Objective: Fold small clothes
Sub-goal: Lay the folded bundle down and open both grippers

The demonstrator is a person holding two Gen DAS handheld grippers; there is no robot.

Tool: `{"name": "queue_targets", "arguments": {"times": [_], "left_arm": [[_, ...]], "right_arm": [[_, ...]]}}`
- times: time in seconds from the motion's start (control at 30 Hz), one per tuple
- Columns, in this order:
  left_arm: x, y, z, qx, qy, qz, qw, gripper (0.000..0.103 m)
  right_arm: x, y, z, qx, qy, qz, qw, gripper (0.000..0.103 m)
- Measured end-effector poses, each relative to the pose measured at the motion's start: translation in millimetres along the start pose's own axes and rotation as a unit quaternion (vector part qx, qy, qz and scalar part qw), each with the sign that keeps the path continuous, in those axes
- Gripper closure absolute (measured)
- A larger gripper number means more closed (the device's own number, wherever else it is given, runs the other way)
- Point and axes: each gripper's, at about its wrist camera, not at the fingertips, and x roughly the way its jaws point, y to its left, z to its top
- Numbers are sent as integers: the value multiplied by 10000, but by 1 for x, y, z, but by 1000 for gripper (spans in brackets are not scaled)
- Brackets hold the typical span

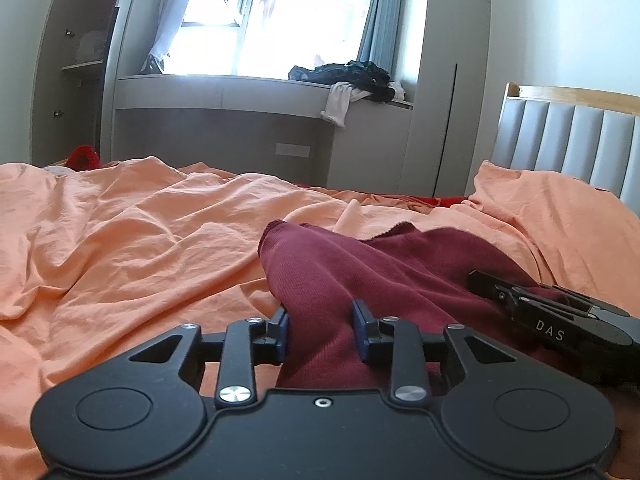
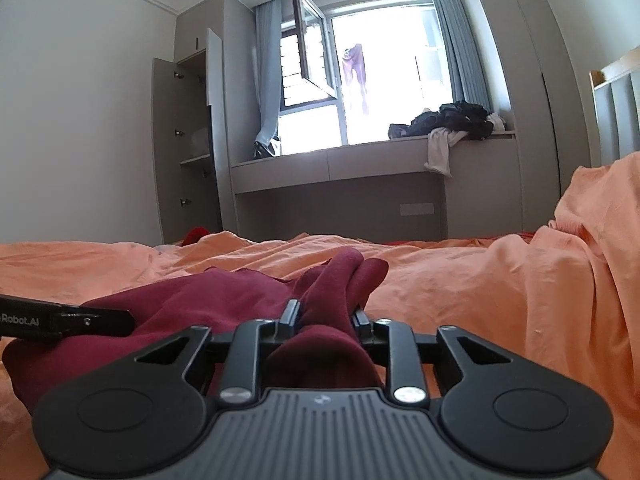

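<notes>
— Jaws, both sides?
— Left gripper (image 1: 322, 330) and right gripper (image 2: 325, 320) each stand partly closed, maroon garment (image 1: 384, 268) bunched between the fingers.
— Garment position?
— Lying crumpled on the orange bedsheet (image 1: 128, 240), running forward from both sets of fingers.
— Surroundings?
— Dark clothes pile (image 2: 452, 120) on the window ledge, well apart. Grippers sit low, side by side, near each other.

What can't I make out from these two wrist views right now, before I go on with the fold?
- What kind of garment the maroon garment is: bunched in both views, its near end hidden under each gripper body.
- Right gripper hold: cloth covers the gap between its fingers.
- Left gripper: fingers apart around the cloth; contact unclear.
- The dark clothes pile on the window seat: too small to sort.
- Outside the window: washed out by glare.
</notes>
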Motion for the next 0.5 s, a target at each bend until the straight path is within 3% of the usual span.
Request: {"name": "queue_targets", "arguments": {"times": [0.1,0.27,0.37,0.43,0.5], "left_arm": [[-2,-1,1,-10,4,54,10000,67],[-4,-3,3,-62,18,177,9998,57],[-6,-3,4,-92,12,295,9995,45],[-8,-2,5,-151,19,388,9991,36],[-10,-1,6,-229,14,463,9987,26]], "right_arm": [[0,-1,0,37,21,-33,10000,67],[-2,0,-1,-2,30,-101,9999,53],[-5,1,-1,-30,14,-155,9999,38],[-9,2,-1,-58,-5,-206,9998,19],[-13,3,-2,-105,-24,-221,9997,13]]}}
